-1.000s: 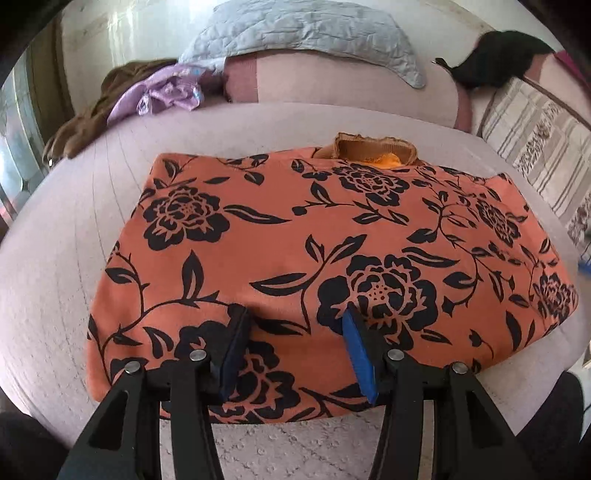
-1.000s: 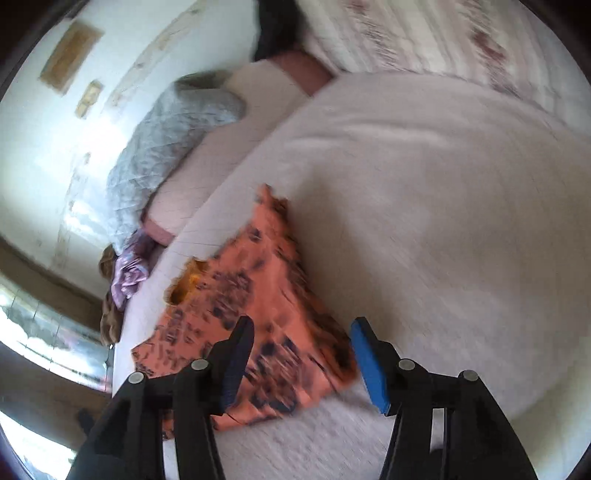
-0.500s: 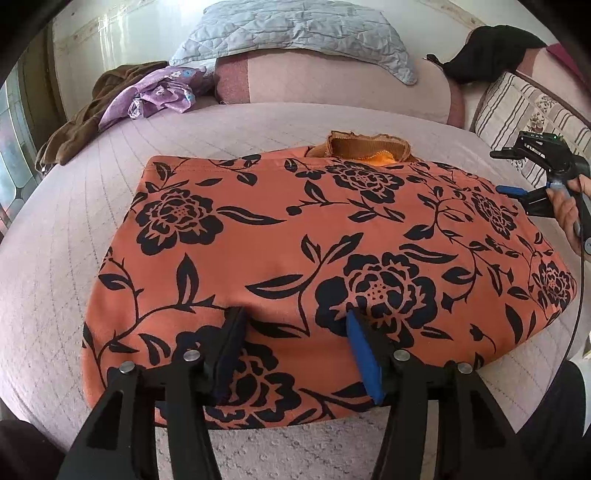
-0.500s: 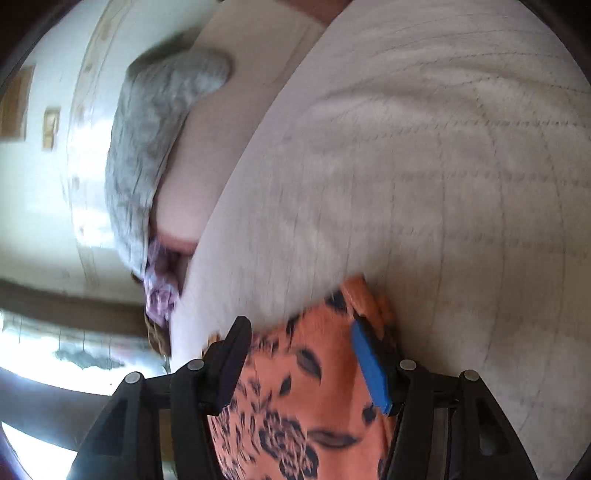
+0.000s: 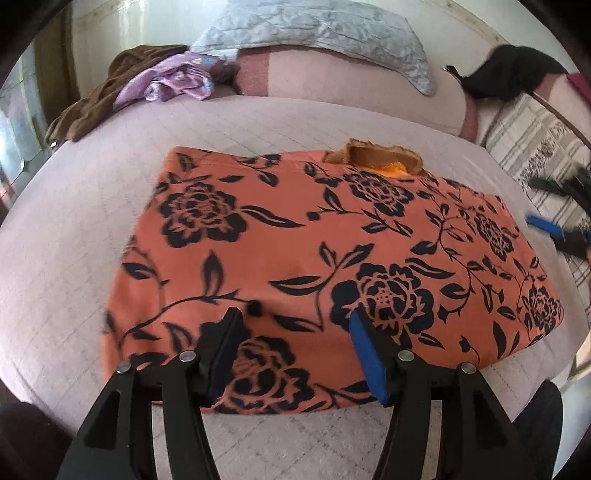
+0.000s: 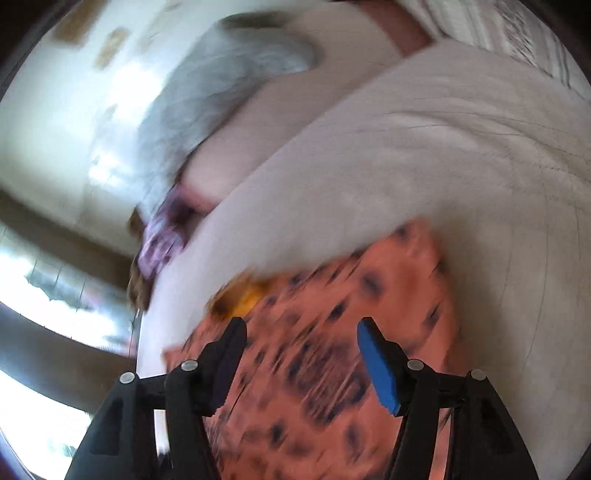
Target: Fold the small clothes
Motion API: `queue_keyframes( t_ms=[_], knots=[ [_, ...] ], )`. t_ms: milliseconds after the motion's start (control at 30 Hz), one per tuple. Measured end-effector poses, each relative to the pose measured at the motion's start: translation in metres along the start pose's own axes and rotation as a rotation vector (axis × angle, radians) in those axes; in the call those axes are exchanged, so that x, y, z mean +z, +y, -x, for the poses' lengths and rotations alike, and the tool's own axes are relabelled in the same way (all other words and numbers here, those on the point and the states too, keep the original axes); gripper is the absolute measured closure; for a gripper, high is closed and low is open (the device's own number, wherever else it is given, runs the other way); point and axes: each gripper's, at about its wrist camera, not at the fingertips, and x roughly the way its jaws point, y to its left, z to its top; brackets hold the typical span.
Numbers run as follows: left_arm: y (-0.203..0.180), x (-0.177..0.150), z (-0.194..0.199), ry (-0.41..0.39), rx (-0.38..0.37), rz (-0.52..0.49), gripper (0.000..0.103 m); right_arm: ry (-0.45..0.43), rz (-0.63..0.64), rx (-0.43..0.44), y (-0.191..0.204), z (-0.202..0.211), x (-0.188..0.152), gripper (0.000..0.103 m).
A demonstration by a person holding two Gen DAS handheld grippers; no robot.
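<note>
An orange garment with black flowers (image 5: 314,251) lies folded flat on the pale bedspread (image 5: 92,221), its brown neckline at the far edge. My left gripper (image 5: 295,325) hovers over the garment's near edge; its jaws are opening and nothing is pinched between them. In the left wrist view my right gripper (image 5: 554,206) shows blurred past the garment's right edge. The right wrist view is smeared by motion: the garment (image 6: 332,350) lies below my right gripper (image 6: 301,332), whose jaws are opening with no cloth gripped.
A grey quilted pillow (image 5: 314,29) rests on a pink bolster (image 5: 351,85) at the head of the bed. Brown and purple clothes (image 5: 147,85) are heaped at the far left, a black item (image 5: 517,74) at the far right. A striped cover (image 5: 535,147) lies right.
Both grippers' jaws have widened. My right gripper swung quickly across the garment's right end, and its view now shows more of the garment. The left gripper stayed put.
</note>
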Motion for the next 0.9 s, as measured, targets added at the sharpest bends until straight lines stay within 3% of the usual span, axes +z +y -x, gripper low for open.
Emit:
queue_keyframes(
  t_ms=[100,300,600,900],
  knots=[
    [0.008,-0.003,0.012,-0.013,0.014,0.016,0.042,0.042,0.026,0.067,0.022,0.009,-0.052,0.035],
    [0.03,-0.01,0.031,-0.027,0.053,0.042,0.042,0.129,-0.054,0.049,0.002,-0.007,-0.131,0.035],
    [0.049,-0.013,0.036,-0.026,0.086,0.072,0.042,0.102,-0.004,0.074,0.031,0.004,-0.131,0.034],
    [0.06,-0.012,0.031,-0.011,0.122,0.074,0.042,0.14,0.006,0.113,0.05,-0.02,-0.135,0.034]
  ],
)
